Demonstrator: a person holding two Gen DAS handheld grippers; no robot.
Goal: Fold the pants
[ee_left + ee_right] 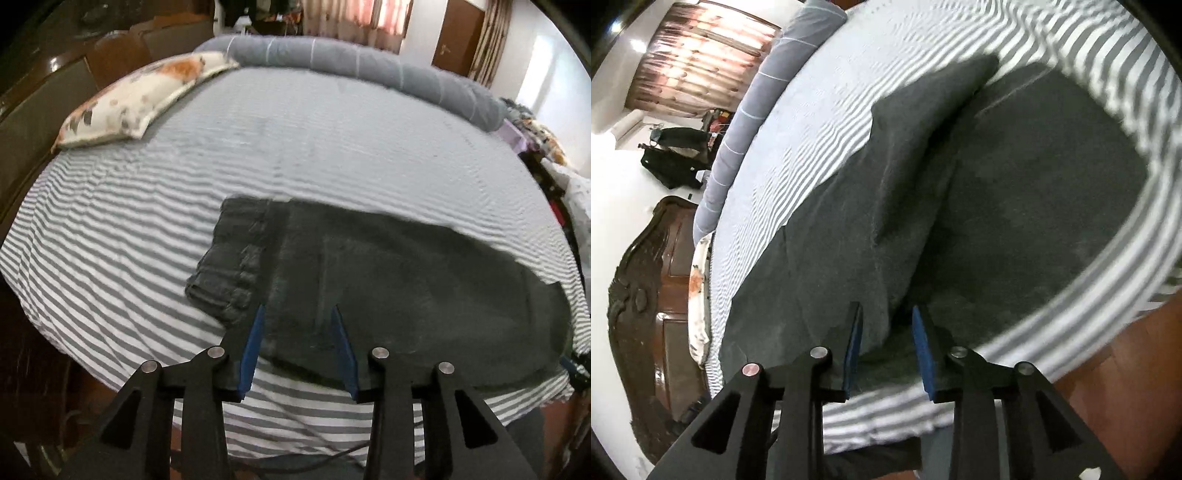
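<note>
Pants (388,280), dark grey, flat on my striped bed sheet (129,229): left view, long axis crosswise, waistband leftward, near hem directly under my left gripper (299,347), jaws apart and empty; right view, fabric (960,206) runs forward from my right gripper (886,343), likewise apart, a raised fold between its tips.

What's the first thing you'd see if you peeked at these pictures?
The big dark pants jump out first, spread flat on the grey-and-white striped bed sheet near its front edge. Next come the blue-tipped claws: the left claw hangs open above the pants beside the waistband, and the right claw stands open around a raised fold of the cloth. Far back, a flowery pillow lies at the bed's left corner.
</note>
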